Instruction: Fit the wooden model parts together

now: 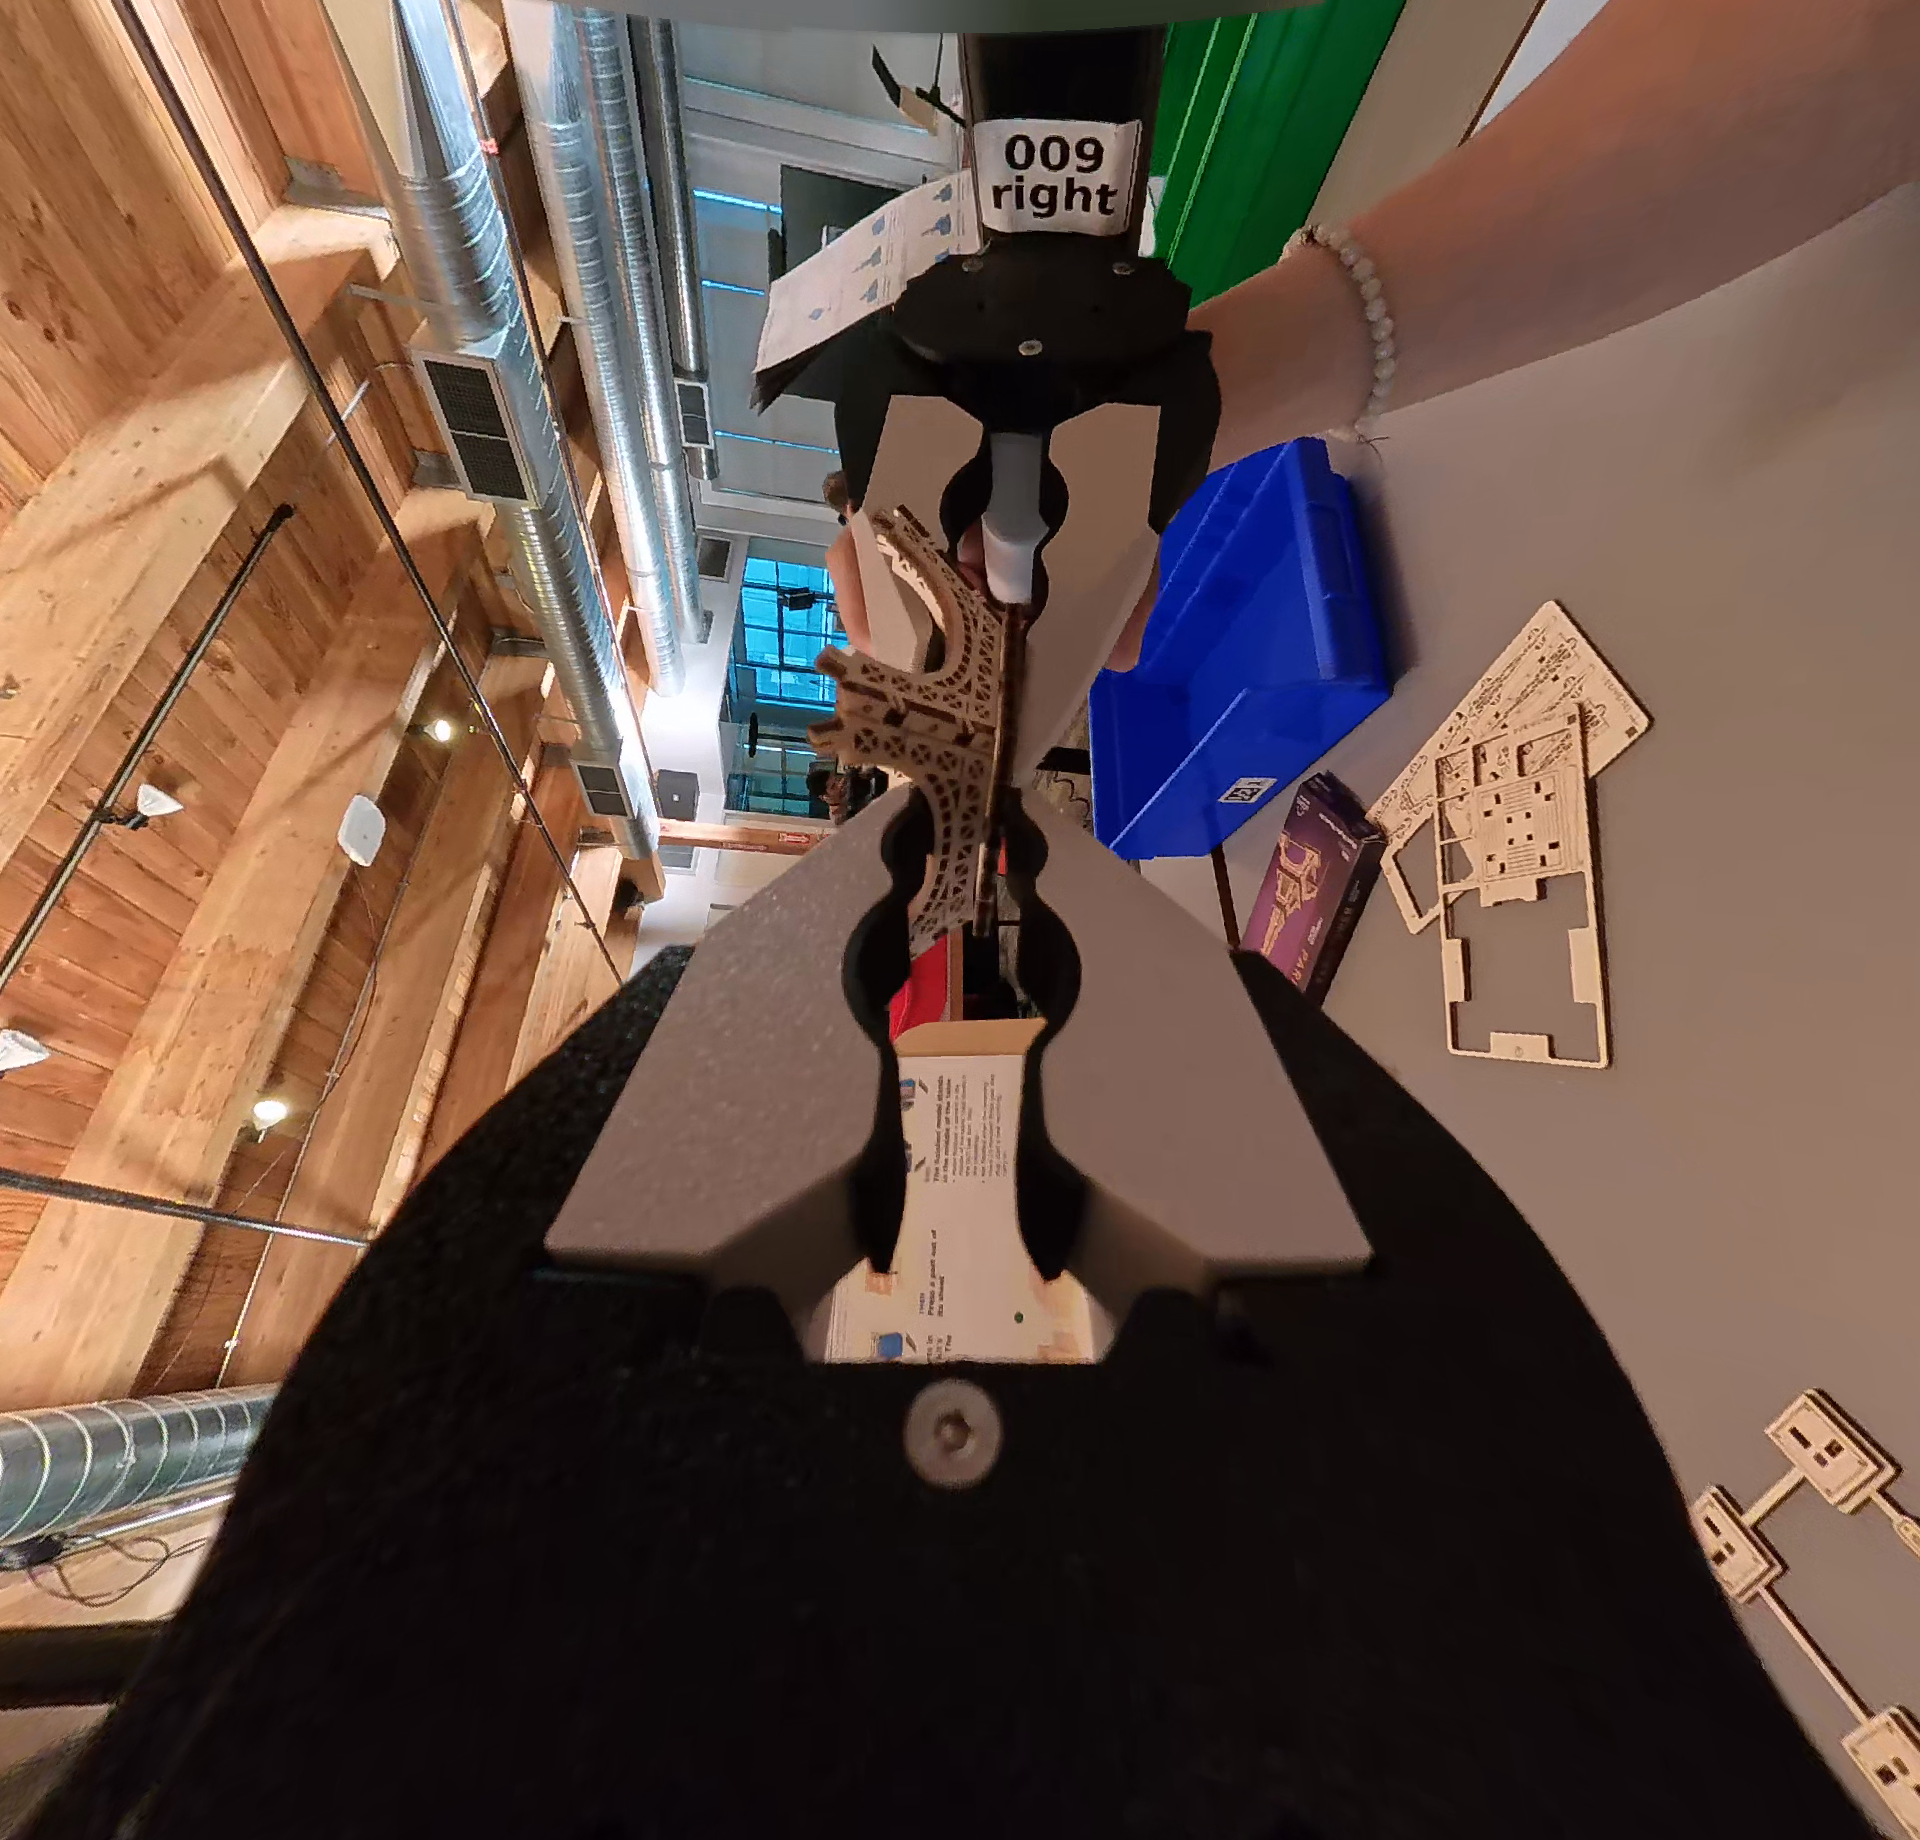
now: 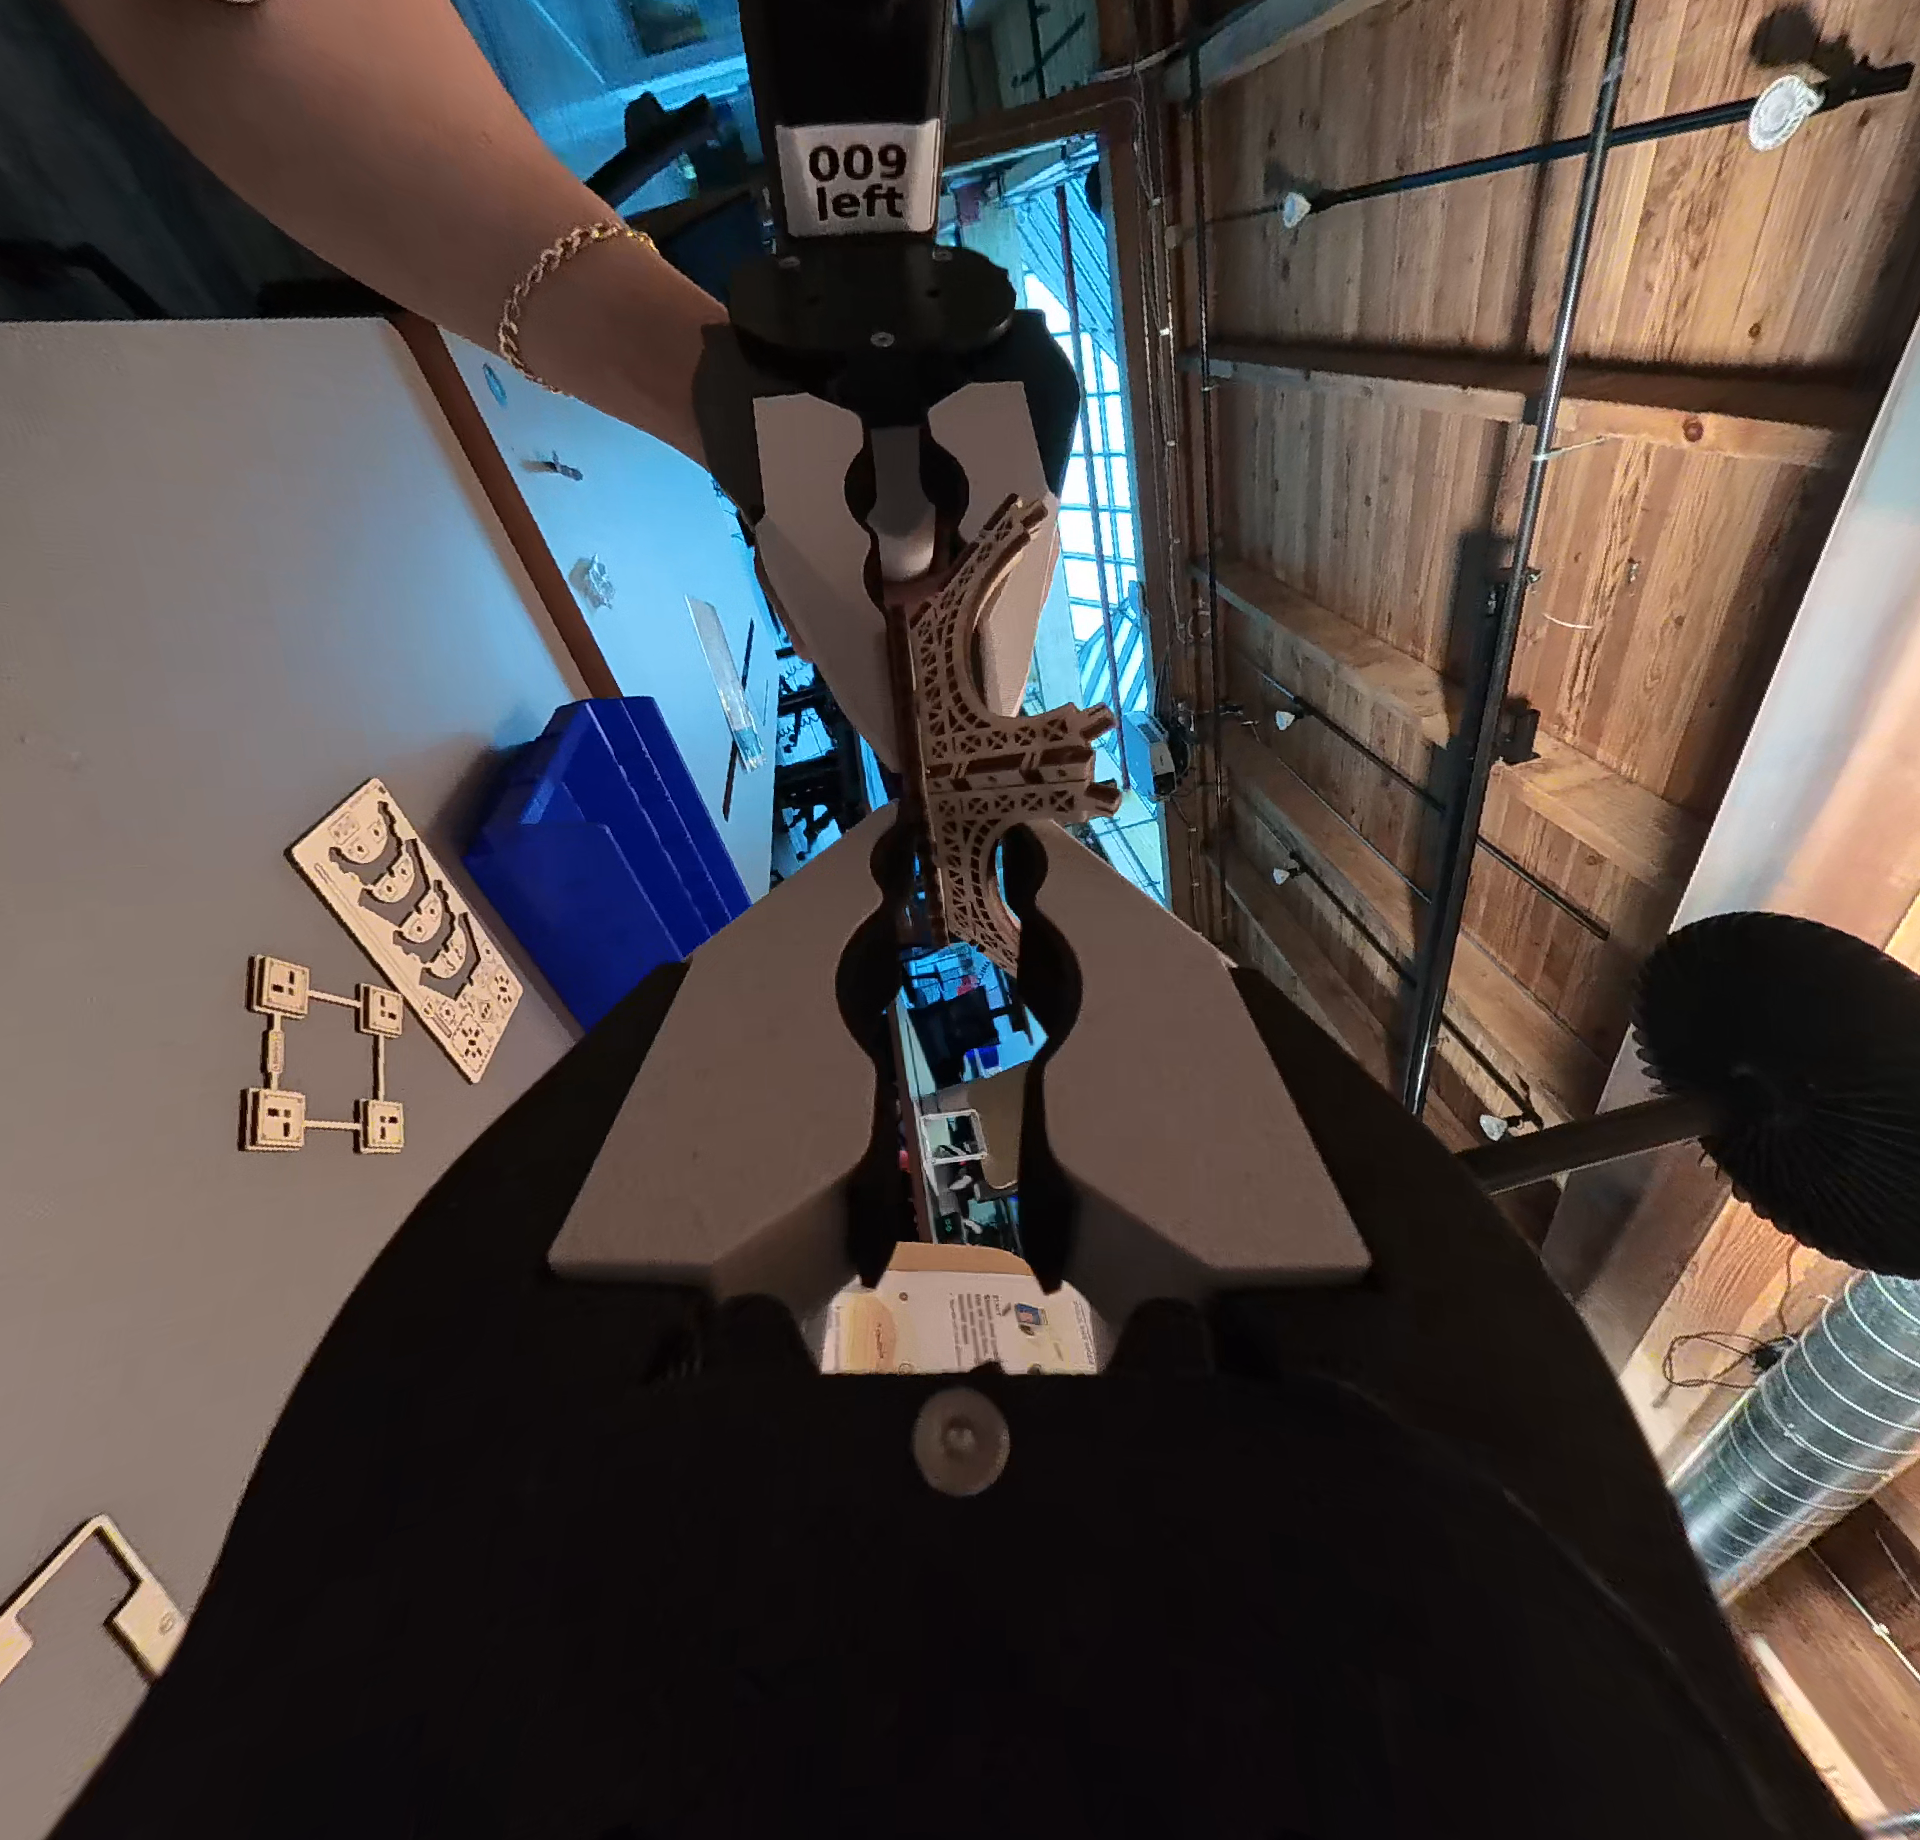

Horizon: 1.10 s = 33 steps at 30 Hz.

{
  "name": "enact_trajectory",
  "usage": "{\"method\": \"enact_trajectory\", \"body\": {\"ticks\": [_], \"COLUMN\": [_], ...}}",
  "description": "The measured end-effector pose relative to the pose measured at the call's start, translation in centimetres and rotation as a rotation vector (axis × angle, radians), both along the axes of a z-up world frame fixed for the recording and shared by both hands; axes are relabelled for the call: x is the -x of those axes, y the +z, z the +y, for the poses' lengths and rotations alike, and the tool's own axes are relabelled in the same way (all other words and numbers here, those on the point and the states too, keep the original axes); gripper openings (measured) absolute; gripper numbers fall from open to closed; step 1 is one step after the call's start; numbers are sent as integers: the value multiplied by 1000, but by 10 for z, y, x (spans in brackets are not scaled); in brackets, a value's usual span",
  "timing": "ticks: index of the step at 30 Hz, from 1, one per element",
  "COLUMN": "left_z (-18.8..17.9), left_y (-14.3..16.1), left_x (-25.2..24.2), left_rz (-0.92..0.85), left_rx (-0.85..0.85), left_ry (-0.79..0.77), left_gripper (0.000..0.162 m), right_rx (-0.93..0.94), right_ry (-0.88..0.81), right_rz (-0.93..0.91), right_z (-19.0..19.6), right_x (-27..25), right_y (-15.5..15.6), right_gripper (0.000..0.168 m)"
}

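A small wooden lattice tower model (image 1: 935,730) with arched legs hangs in the air between my two grippers, which face each other tip to tip. My left gripper (image 1: 961,816) is shut on one end of the model, with a leg running between its grey fingers (image 1: 727,1094). My right gripper (image 1: 1003,637) closes on the other end from the far side. In the right wrist view the same model (image 2: 1003,751) sits between my right gripper (image 2: 961,822) and the left gripper (image 2: 914,720). A person's arm holds each gripper.
The grey table (image 1: 1714,1167) stands to one side. It carries a blue bin (image 1: 1247,647), a purple box (image 1: 1314,886), punched wooden sheets (image 1: 1517,814) and a square four-cornered wooden frame part (image 2: 322,1052). A printed leaflet (image 1: 966,1167) lies below the grippers. Both grippers' tips are close together, under 4 cm apart.
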<state>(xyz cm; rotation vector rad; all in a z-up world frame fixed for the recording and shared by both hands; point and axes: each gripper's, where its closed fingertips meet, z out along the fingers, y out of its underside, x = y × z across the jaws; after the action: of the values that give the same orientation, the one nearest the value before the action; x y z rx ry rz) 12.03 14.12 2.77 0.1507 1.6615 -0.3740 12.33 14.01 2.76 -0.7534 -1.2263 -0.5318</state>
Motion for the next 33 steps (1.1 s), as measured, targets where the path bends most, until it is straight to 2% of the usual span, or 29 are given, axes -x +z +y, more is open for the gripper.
{"method": "enact_trajectory", "body": {"ticks": [17,27,33], "left_z": [-3,-3,-4], "left_y": [-2,1,-3], "left_x": [2,0,0], "left_rz": [33,38,44], "left_rx": [54,85,59], "left_ry": [-39,-36,-43], "left_gripper": [11,11,11], "right_rx": [83,15,63], "right_ry": [18,30,51], "right_rz": [-5,20,-2], "right_z": [-2,-4,-6], "right_x": [4,1,1], "right_y": [-4,2,-4], "right_gripper": [12,15,13]}}
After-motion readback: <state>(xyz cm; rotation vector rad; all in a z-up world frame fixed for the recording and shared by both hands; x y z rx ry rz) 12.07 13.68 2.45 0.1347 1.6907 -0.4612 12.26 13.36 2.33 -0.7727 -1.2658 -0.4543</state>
